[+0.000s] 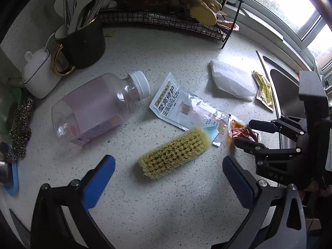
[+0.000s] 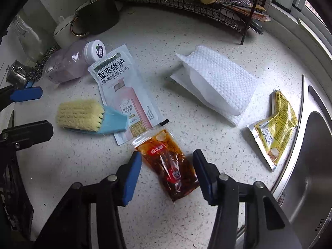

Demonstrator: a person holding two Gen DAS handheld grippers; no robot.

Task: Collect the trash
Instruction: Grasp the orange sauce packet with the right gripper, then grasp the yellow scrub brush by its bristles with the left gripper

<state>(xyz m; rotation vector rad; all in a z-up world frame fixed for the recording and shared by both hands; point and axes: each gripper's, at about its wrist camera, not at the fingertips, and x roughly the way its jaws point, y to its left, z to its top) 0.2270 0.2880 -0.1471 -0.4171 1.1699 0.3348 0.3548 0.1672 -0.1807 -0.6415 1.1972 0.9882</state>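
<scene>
Chili oil sachet lies flat on the speckled countertop, its top corner just touching the white refill pouch. Right gripper straddles it, blue pads either side; whether they already press on the film cannot be told. Left gripper hangs released above the scrubbing brush, holding nothing. Judged handling: light, limp, oil-filled, likely slick, and the contents will shift under pressure (a burst seam would foul the surface). Best pinched across the narrow width near mid-body, gently. Paper towel and yellow sachet remain uncollected
</scene>
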